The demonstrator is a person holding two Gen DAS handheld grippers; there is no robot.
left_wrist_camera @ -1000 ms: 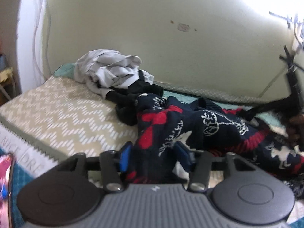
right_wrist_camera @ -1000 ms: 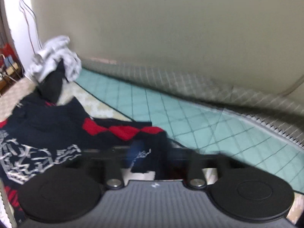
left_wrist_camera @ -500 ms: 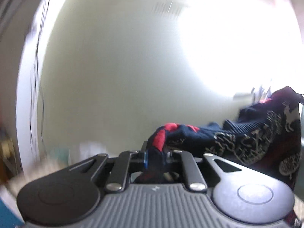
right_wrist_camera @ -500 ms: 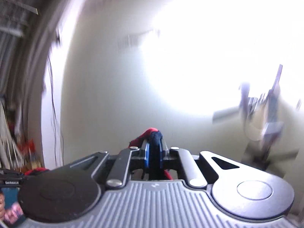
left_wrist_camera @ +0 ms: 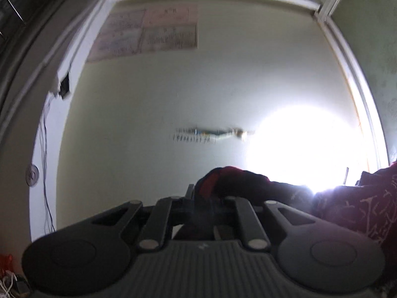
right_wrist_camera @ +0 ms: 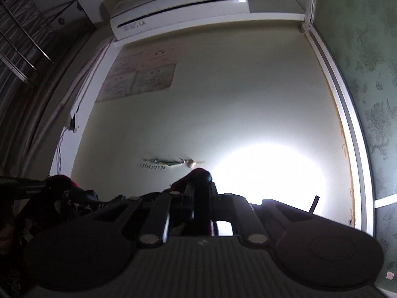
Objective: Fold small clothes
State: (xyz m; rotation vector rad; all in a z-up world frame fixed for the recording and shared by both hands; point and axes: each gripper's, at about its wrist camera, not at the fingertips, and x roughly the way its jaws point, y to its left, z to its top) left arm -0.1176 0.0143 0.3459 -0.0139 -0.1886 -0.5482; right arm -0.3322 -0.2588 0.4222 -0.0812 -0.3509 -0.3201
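Note:
A dark navy and red patterned garment (left_wrist_camera: 352, 206) hangs in the air between my two grippers. My left gripper (left_wrist_camera: 206, 196) is shut on a red and navy edge of it, and the cloth runs off to the right of that view. In the right wrist view my right gripper (right_wrist_camera: 199, 188) is shut on another bunched edge of the same garment (right_wrist_camera: 72, 198), which trails off to the left. Both grippers point slightly upward at the wall. The bed is out of view.
A pale wall (left_wrist_camera: 173, 99) fills both views, with paper charts (left_wrist_camera: 146, 34) taped high up and a bright glare patch (left_wrist_camera: 310, 144). An air conditioner (right_wrist_camera: 178, 7) sits near the ceiling. Patterned green wallpaper (right_wrist_camera: 372, 99) is at the right; cables (left_wrist_camera: 46, 154) hang at the left.
Both grippers rose from the bed and tilted up toward the wall, lifting the garment with them. The left gripper went from open around the cloth to shut on it.

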